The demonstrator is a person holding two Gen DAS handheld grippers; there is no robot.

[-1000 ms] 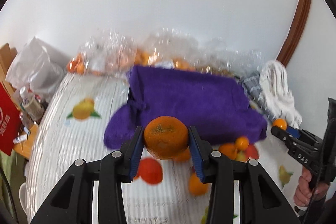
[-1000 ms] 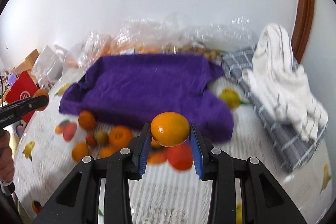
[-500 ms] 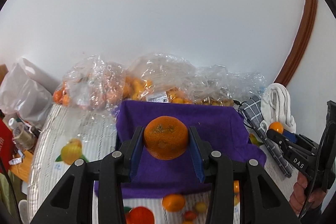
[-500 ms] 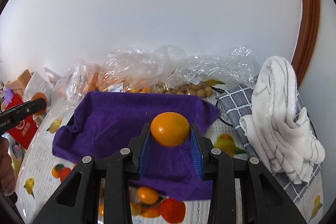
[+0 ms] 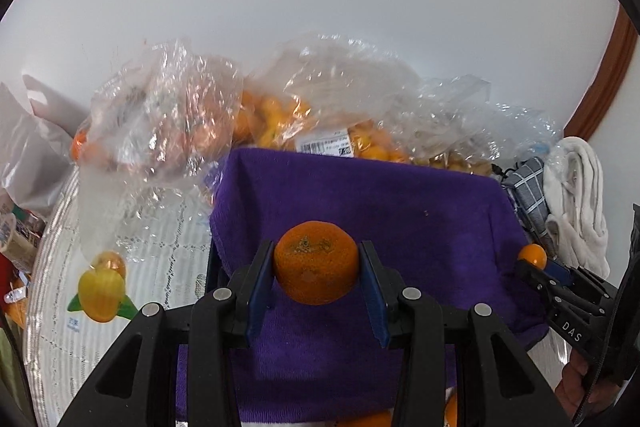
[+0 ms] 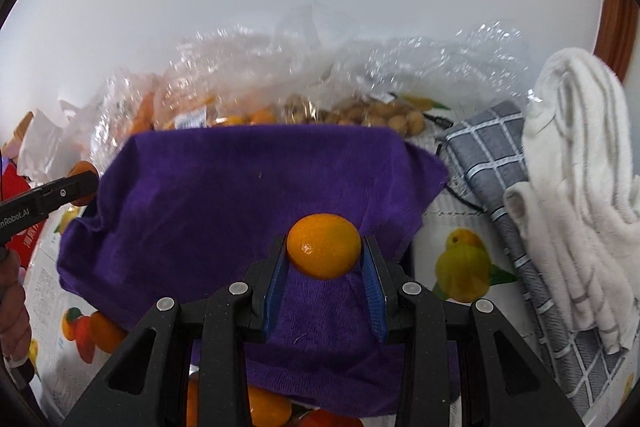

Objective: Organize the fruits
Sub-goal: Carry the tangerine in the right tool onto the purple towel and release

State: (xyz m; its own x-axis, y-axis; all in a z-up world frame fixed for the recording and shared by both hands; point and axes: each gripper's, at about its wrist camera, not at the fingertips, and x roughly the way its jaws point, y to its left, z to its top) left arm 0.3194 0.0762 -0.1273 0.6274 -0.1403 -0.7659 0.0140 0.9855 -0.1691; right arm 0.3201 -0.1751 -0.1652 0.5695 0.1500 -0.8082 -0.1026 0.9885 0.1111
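Note:
My left gripper [image 5: 316, 269] is shut on a rough-skinned orange tangerine [image 5: 316, 267], held over the purple towel [image 5: 400, 211] that drapes a box. My right gripper [image 6: 324, 251] is shut on a smooth small orange [image 6: 324, 245] over the same purple towel [image 6: 224, 195]. In the left wrist view the right gripper [image 5: 532, 261] with its orange shows at the right edge. In the right wrist view the left gripper [image 6: 80, 183] shows at the left edge. Loose oranges [image 6: 268, 407] lie on the tablecloth below the towel's near edge.
Clear plastic bags of oranges [image 5: 272, 115] and small brown fruits [image 6: 372, 115] lie behind the towel against the white wall. A grey checked cloth [image 6: 500, 179] and a white towel [image 6: 580, 167] lie to the right. A red package [image 6: 24, 239] stands to the left.
Both grippers have moved forward with their fruits, from over the loose oranges on the tablecloth to over the purple towel. The bags behind it look closer.

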